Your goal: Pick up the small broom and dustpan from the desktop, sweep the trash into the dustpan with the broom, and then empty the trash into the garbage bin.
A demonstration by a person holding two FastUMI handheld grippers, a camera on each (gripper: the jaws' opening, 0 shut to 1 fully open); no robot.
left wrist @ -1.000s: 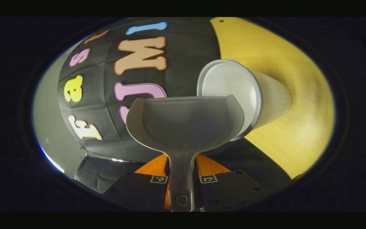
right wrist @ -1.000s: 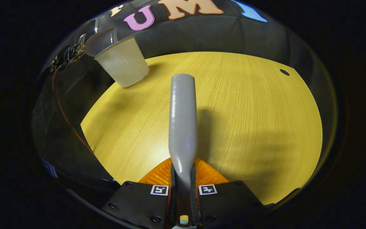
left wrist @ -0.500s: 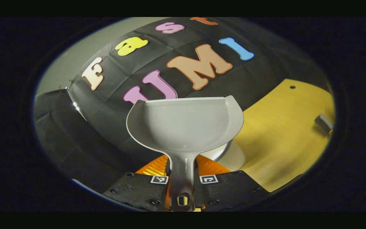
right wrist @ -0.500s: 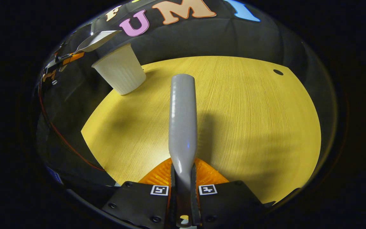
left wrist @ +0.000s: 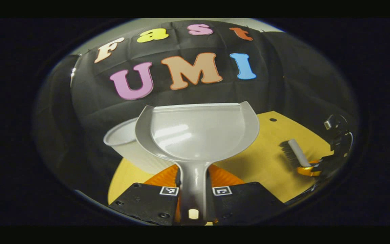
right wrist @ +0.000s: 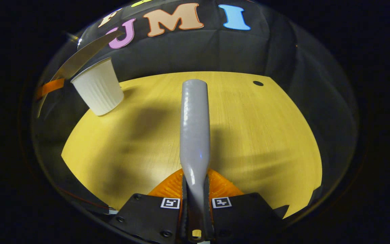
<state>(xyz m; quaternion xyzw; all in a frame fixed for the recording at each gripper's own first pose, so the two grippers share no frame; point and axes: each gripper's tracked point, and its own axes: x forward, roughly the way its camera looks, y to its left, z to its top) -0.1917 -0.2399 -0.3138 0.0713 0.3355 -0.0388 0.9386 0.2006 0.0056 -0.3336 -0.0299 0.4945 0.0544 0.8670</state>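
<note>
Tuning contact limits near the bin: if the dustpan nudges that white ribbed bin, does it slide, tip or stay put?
The bin looks thin-walled, so probably light. It tapers to a narrower base, so a nudge near the rim may tip it. On the smooth desktop, a low push would more likely slide it.

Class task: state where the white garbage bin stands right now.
In the right gripper view, the garbage bin stands at the desktop's far left corner, just under the held dustpan.

It was a recording booth rather than a lived-in room: black cloth walls (right wrist: 195, 51) closed in a bare yellow wood-grain desktop (right wrist: 249, 135) with a cable hole (right wrist: 258, 83), lit from above, holding one white ribbed bin (right wrist: 98, 88).
</note>
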